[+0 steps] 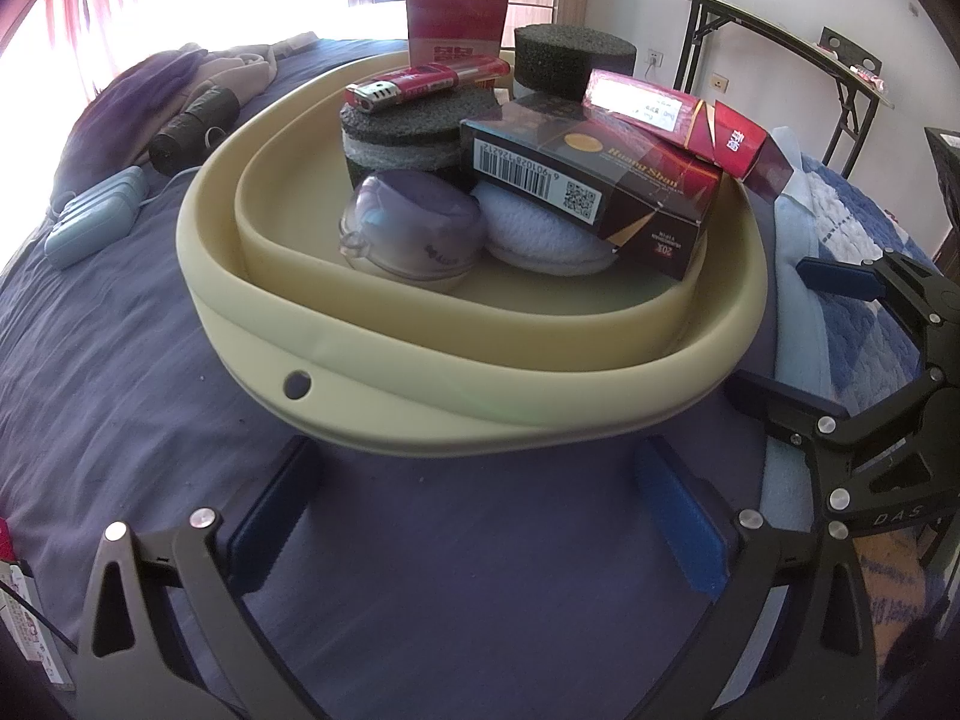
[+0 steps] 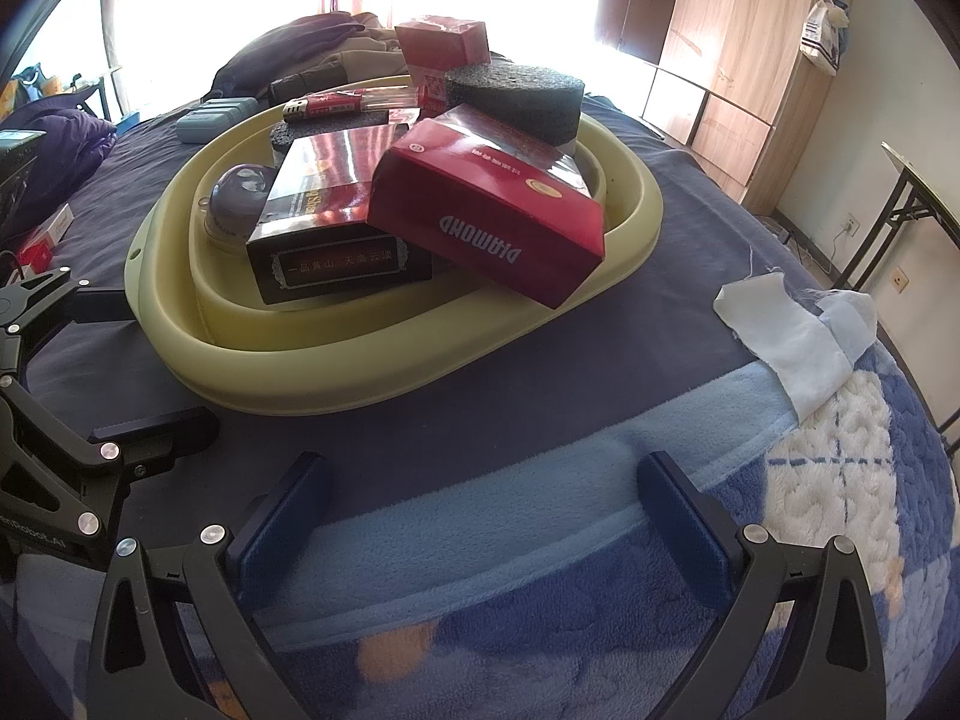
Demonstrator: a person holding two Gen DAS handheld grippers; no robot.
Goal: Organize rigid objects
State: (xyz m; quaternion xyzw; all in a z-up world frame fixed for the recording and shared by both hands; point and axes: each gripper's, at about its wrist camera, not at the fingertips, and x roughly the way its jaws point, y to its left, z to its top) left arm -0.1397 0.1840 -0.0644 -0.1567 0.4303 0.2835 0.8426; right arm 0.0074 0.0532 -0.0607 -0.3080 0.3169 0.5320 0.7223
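Observation:
A cream basin (image 1: 420,360) (image 2: 336,378) sits on the dark blue bed. It holds a black carton (image 1: 600,180) (image 2: 324,204) and a red carton (image 1: 678,114) (image 2: 492,216) leaning over the rim. A red lighter (image 1: 420,84) (image 2: 336,102) lies on a black foam disc (image 1: 402,138). There are also a second foam disc (image 1: 570,54) (image 2: 522,96), a red box (image 1: 456,18) (image 2: 441,42), a purple round case (image 1: 408,228) (image 2: 240,192) and a white pad (image 1: 540,228). My left gripper (image 1: 480,480) (image 2: 144,360) is open and empty just before the basin's near rim. My right gripper (image 2: 486,480) (image 1: 792,336) is open and empty over the fleece blanket, right of the basin.
A blue-and-white fleece blanket (image 2: 600,540) with a white cloth (image 2: 792,330) covers the bed's right side. A pale blue case (image 1: 96,222), a black roll (image 1: 192,126) and piled clothes lie left and behind. A folding table (image 1: 780,30) and a wardrobe (image 2: 720,30) stand beyond the bed.

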